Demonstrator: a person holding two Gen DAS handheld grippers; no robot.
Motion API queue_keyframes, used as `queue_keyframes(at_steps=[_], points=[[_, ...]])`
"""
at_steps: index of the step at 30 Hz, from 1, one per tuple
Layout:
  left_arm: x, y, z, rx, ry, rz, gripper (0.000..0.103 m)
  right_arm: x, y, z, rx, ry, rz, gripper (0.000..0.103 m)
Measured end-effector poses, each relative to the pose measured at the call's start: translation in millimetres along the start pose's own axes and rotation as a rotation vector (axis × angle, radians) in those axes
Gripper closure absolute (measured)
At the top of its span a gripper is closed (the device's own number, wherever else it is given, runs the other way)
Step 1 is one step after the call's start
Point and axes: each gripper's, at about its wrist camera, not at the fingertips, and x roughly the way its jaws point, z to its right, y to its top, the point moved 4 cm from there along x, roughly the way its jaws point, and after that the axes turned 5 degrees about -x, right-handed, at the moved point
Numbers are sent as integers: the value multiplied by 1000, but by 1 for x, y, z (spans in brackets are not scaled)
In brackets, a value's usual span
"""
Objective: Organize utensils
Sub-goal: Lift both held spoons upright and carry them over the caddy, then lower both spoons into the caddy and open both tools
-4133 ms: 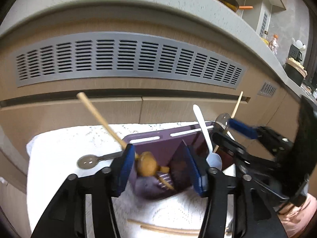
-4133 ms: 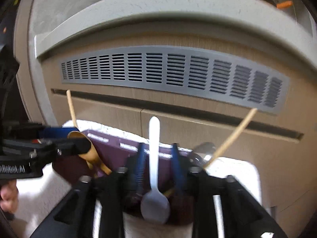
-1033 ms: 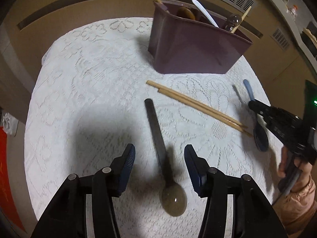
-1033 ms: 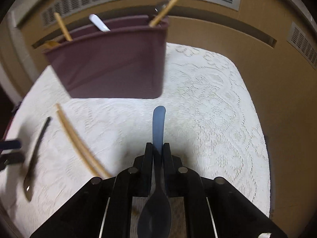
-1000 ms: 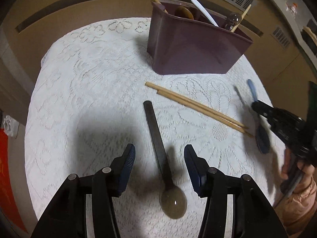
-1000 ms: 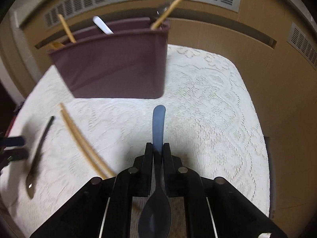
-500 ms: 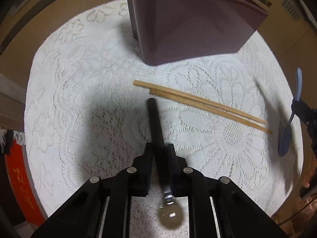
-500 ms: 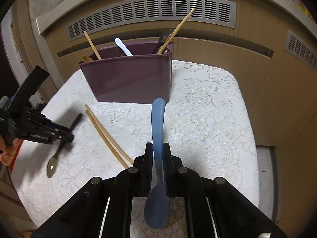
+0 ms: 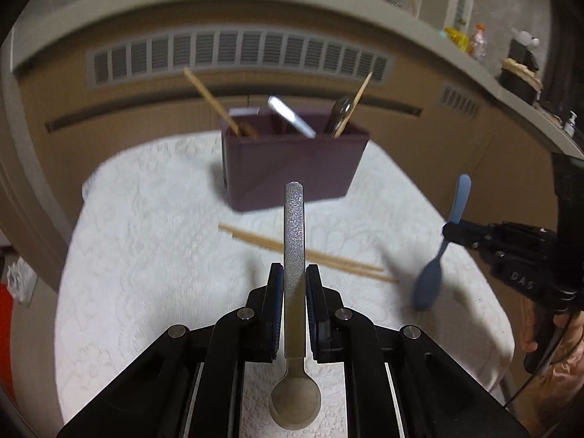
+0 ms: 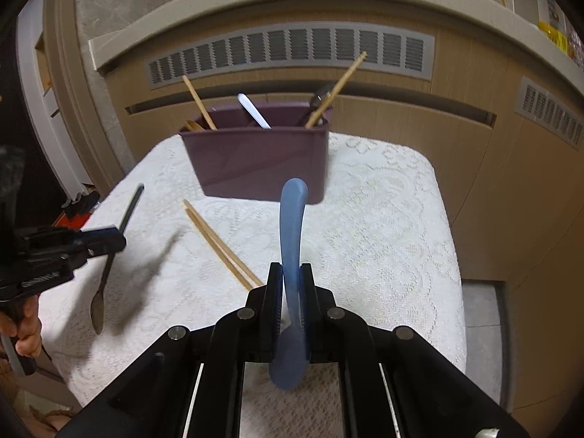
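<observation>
From the left wrist, the left gripper squeezes a gray spoon, handle aimed at the purple holder for dropping in; from the right wrist, the right gripper squeezes a blue spoon, lifted off the white cloth, likewise.

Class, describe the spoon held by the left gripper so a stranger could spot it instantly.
Start at the purple utensil holder on the white lace cloth. In front of it, the left gripper clamps a spoon. Unlike the blue spoon beside it, it has a speckled grey handle and metal bowl.
</observation>
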Motion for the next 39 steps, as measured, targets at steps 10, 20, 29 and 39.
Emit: queue_keyframes(at_steps=[10,20,29,39], points=[[-61,70,24,63,-108,232,91,-53,46,-9,-44,-26,145,99],[-100,123,30,69,-144,377,91,-95,101,0,-53,-23,264,99],[-104,208,32,70,-170,597,90,-134,188,6,-85,-95,461,99],[30,229,-1,9,-111,498,90,-24,212,21,-67,-71,329,98]])
